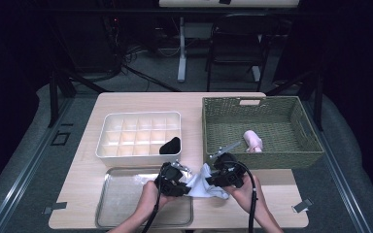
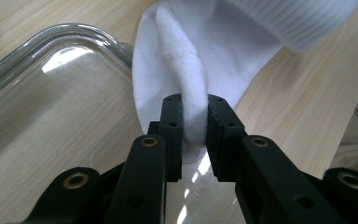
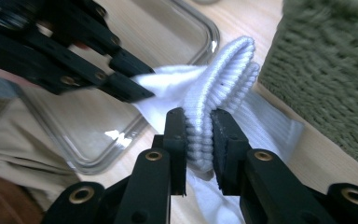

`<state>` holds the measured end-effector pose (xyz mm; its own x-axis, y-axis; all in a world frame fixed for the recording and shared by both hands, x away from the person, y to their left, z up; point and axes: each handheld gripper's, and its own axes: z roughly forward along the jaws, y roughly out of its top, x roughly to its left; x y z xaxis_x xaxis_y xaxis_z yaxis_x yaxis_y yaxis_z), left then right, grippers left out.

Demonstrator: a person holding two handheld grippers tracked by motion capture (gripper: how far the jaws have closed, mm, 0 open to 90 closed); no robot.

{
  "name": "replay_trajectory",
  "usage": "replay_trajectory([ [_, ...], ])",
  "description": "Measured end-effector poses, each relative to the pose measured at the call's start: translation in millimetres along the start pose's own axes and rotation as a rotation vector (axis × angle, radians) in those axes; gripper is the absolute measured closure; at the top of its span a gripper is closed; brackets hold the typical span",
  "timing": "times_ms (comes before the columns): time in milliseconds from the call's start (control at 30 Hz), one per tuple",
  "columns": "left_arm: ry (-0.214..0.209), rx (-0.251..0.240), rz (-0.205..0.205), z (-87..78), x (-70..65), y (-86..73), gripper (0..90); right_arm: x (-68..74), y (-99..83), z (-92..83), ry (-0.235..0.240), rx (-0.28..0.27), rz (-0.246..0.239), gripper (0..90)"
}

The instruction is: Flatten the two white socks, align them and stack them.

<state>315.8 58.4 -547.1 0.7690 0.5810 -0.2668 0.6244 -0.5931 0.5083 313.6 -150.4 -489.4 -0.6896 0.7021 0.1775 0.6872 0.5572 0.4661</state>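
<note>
The white cotton sock (image 1: 205, 183) is suspended between both grippers above the near edge of the light wooden tabletop (image 1: 87, 170), just right of the clear rectangular plastic tray (image 1: 111, 194). The left gripper (image 1: 174, 180) is clamped on a fold of the smooth foot portion (image 2: 193, 107). The right gripper (image 1: 222, 171) is clamped on the ribbed cuff (image 3: 219, 93), which is bunched into several layers between its jaws.

Status, as judged from the layout: 1 black rolled sock (image 1: 170, 145) already sits in a front compartment of the white divided organiser box (image 1: 138, 116), and 1 pink rolled item (image 1: 253, 141) remains in the green woven basket (image 1: 223, 109). The white sock is picked up and partly gathered, but it is not yet rolled tight or placed.

Remaining work is probably to finish the fold, seat the sock in a free compartment, then process the pink item.
</note>
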Motion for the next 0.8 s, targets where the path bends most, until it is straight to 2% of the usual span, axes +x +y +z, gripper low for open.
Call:
replay_trajectory([
  [133, -0.001, 0.001, 0.001, 0.0, -0.1, 0.0, 75.9, 0.1, -0.7, 18.9, 0.000, 0.038, 0.006, 77.5],
  [200, 0.000, -0.001, 0.001, 0.1, 0.2, 0.1, 75.4, 0.0, -0.6, 24.7, -0.007, 0.056, -0.008, 77.5],
  [267, 0.001, 0.000, 0.001, -0.2, 0.6, 0.1, 75.2, 2.8, -0.9, 29.6, 0.002, 0.029, 0.023, 77.4],
  [300, 0.001, -0.001, 0.000, -0.3, 0.7, 0.1, 74.8, 2.8, 0.0, 30.0, -0.009, 0.050, -0.007, 77.1],
  [433, -0.002, 0.002, 0.001, -0.6, 0.6, 0.6, 72.3, 3.8, 0.3, 31.9, -0.002, 0.051, -0.010, 76.1],
  [467, -0.005, 0.003, 0.002, -0.7, 0.6, 0.8, 70.7, 4.5, 0.0, 33.5, 0.003, 0.041, 0.000, 75.9],
  [567, -0.005, 0.001, 0.002, -4.7, 1.3, 2.0, 65.0, 3.9, -0.4, 36.5, 0.003, 0.051, -0.010, 74.5],
  [800, -0.001, -0.007, -0.018, -13.2, 6.8, 0.7, 53.5, 3.2, 0.3, 34.0, 0.055, 0.037, 0.007, 67.1],
])
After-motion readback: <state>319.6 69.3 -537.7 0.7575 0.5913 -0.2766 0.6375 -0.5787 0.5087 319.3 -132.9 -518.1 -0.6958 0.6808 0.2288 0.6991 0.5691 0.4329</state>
